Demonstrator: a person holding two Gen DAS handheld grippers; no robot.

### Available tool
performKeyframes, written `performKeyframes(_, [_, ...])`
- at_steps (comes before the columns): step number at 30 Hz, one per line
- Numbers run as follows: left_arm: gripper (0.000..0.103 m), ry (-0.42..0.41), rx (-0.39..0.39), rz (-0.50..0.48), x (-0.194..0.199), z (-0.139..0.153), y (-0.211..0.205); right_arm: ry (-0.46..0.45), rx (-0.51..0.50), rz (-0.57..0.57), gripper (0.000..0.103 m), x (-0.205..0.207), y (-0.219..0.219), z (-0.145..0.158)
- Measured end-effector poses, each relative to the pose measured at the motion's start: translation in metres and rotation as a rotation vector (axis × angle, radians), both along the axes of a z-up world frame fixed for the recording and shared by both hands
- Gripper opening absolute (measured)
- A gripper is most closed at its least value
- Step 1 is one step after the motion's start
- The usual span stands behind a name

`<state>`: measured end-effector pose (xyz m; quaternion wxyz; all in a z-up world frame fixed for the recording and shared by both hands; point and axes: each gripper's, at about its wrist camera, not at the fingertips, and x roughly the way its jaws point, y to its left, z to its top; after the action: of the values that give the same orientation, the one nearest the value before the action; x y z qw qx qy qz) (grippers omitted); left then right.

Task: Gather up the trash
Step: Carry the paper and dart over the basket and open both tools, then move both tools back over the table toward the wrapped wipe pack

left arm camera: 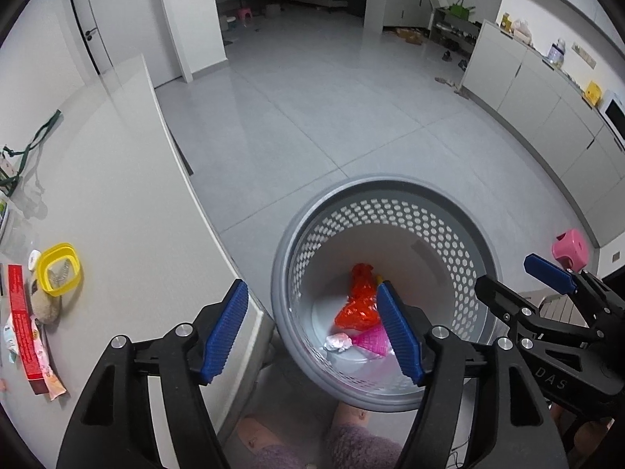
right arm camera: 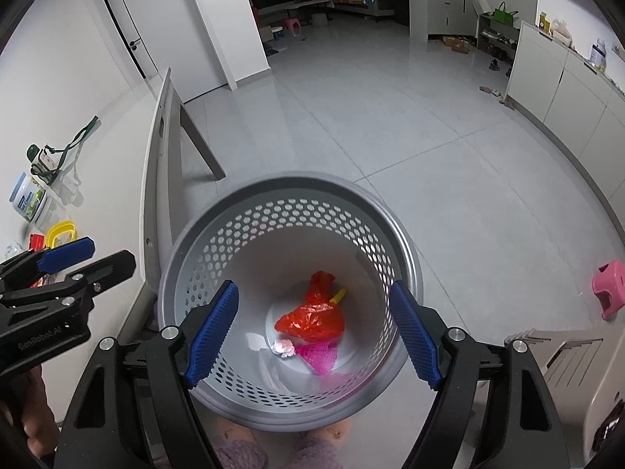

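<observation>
A grey perforated bin (left arm camera: 390, 191) (right arm camera: 289, 185) stands on the floor beside the table. Inside lie a red plastic bag (left arm camera: 357, 305) (right arm camera: 312, 318), a crumpled white ball (left arm camera: 338, 342) (right arm camera: 284, 348), a pink mesh piece (left arm camera: 371, 340) (right arm camera: 320, 353) and a yellow bit (right arm camera: 339, 295). My left gripper (left arm camera: 312, 332) is open and empty, over the table edge and the bin's rim. My right gripper (right arm camera: 312, 336) is open and empty, above the bin's mouth. It also shows in the left wrist view (left arm camera: 519, 277).
On the grey table (left arm camera: 117, 195) lie a yellow ring-shaped lid (left arm camera: 61, 269), a red box (left arm camera: 23, 320), wrappers (left arm camera: 49, 371) and a green lanyard (left arm camera: 31, 144). A white tub (right arm camera: 29, 197) stands there too. A pink stool (left arm camera: 571, 248) (right arm camera: 609, 287) stands on the floor at the right.
</observation>
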<state>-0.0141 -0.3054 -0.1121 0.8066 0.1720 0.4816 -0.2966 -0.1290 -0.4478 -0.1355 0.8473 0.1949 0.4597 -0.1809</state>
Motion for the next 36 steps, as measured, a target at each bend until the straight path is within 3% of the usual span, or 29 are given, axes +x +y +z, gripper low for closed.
performKeyframes(9, [0.073,-0.044,-0.044,0.055,0.012,0.028,0.024,-0.029,-0.026,0.034,0.076,0.016,0.011,0.022])
performKeyframes(18, [0.078,-0.107,-0.077,0.190,0.039,0.061,0.088,-0.076,-0.043,0.149,0.076,0.066,0.055,0.049])
performKeyframes(28, [0.079,-0.158,-0.095,0.425,0.075,0.079,0.211,-0.094,-0.072,0.334,0.076,0.128,0.144,0.068])
performKeyframes(36, [0.079,-0.181,-0.049,0.601,0.101,0.073,0.321,-0.074,-0.078,0.447,0.076,0.161,0.222,0.068])
